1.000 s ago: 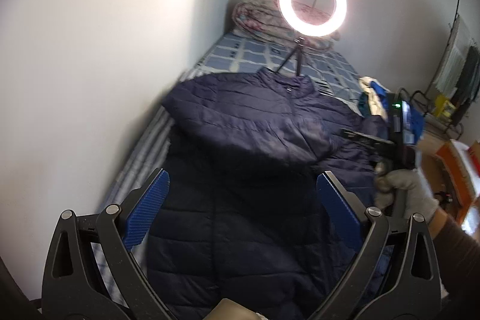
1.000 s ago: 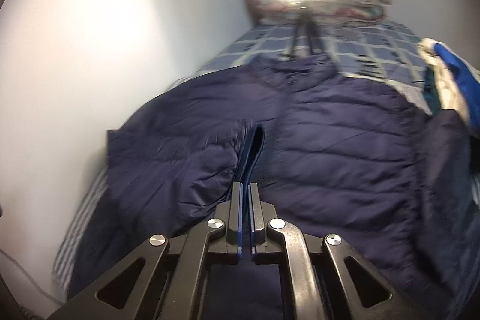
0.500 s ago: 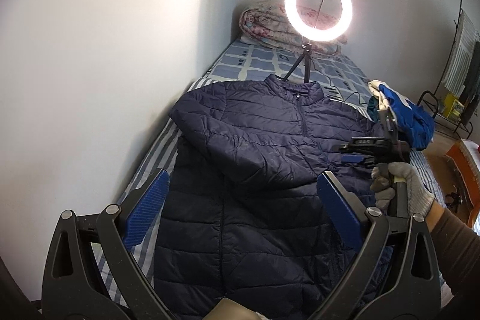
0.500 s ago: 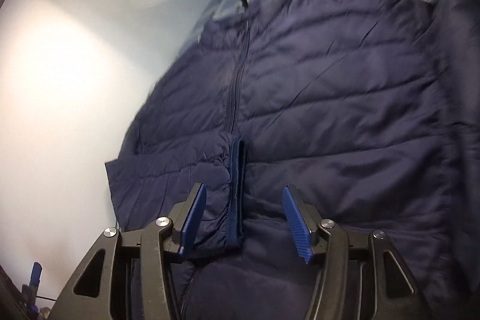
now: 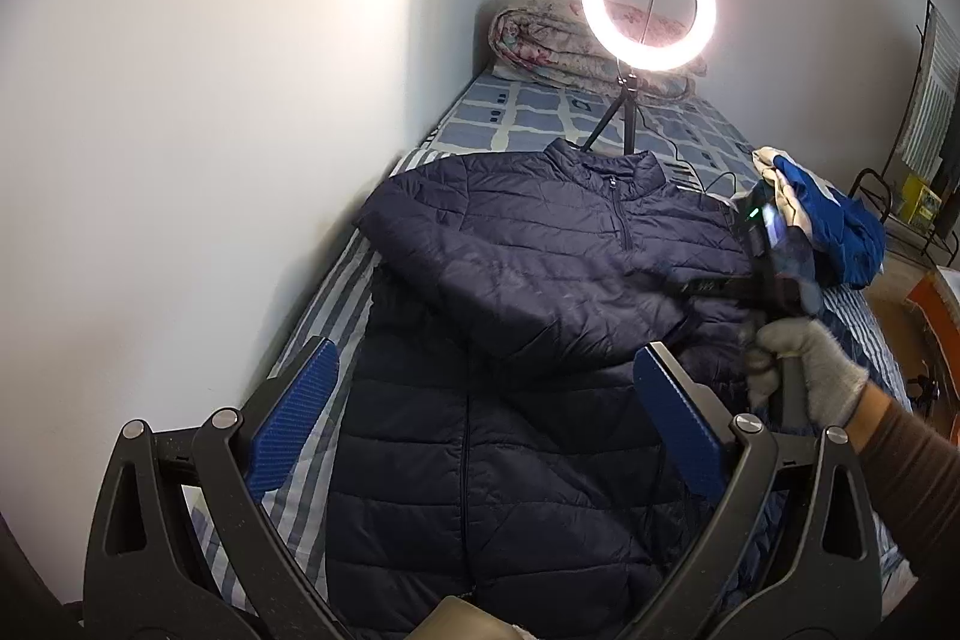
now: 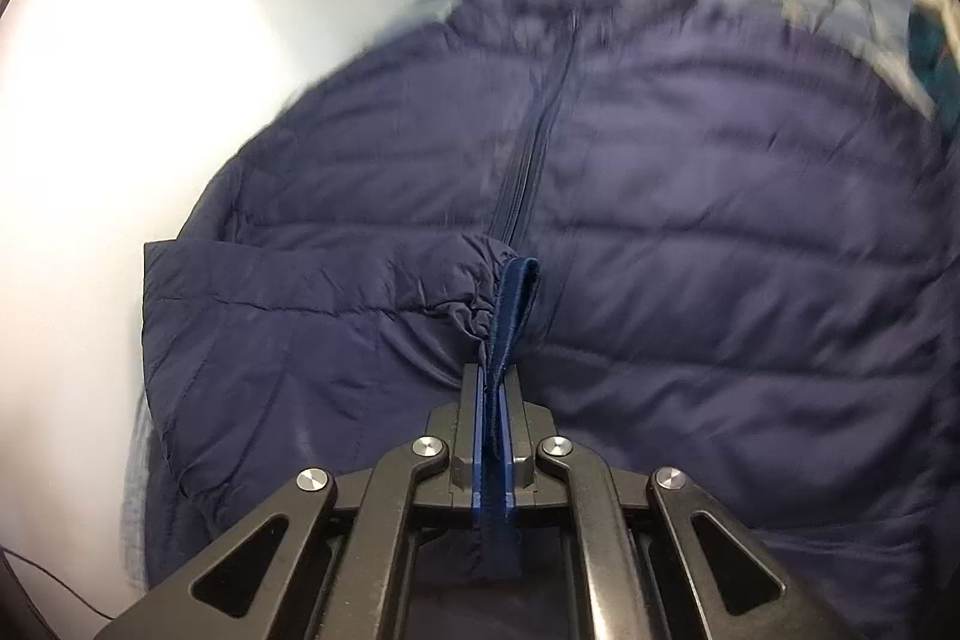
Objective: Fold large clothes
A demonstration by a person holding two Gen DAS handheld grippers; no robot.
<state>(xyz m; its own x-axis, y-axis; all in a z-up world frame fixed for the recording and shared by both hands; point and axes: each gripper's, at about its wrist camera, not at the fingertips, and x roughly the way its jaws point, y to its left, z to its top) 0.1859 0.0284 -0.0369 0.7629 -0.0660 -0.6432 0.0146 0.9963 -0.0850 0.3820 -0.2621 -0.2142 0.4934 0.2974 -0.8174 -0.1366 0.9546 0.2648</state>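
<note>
A navy quilted puffer jacket (image 5: 498,340) lies front-up on the striped bed, collar toward the ring light, its left sleeve folded across the chest. My left gripper (image 5: 480,418) is open and empty, held above the jacket's lower half. My right gripper (image 6: 493,388) is shut on the sleeve cuff (image 6: 510,304) over the jacket's zipper (image 6: 528,160); the view is blurred. In the left wrist view the right gripper's body (image 5: 762,274) is at the jacket's right side, held by a gloved hand (image 5: 804,370).
A lit ring light on a tripod (image 5: 648,1) stands on the bed beyond the collar. A rolled floral quilt (image 5: 558,46) lies at the headboard. A blue and white garment pile (image 5: 828,220) sits at the bed's right edge. A white wall (image 5: 210,100) runs along the left.
My right gripper, shut a second ago and open half a second ago, has shut on the sleeve cuff again. The left gripper has stayed open and risen slightly.
</note>
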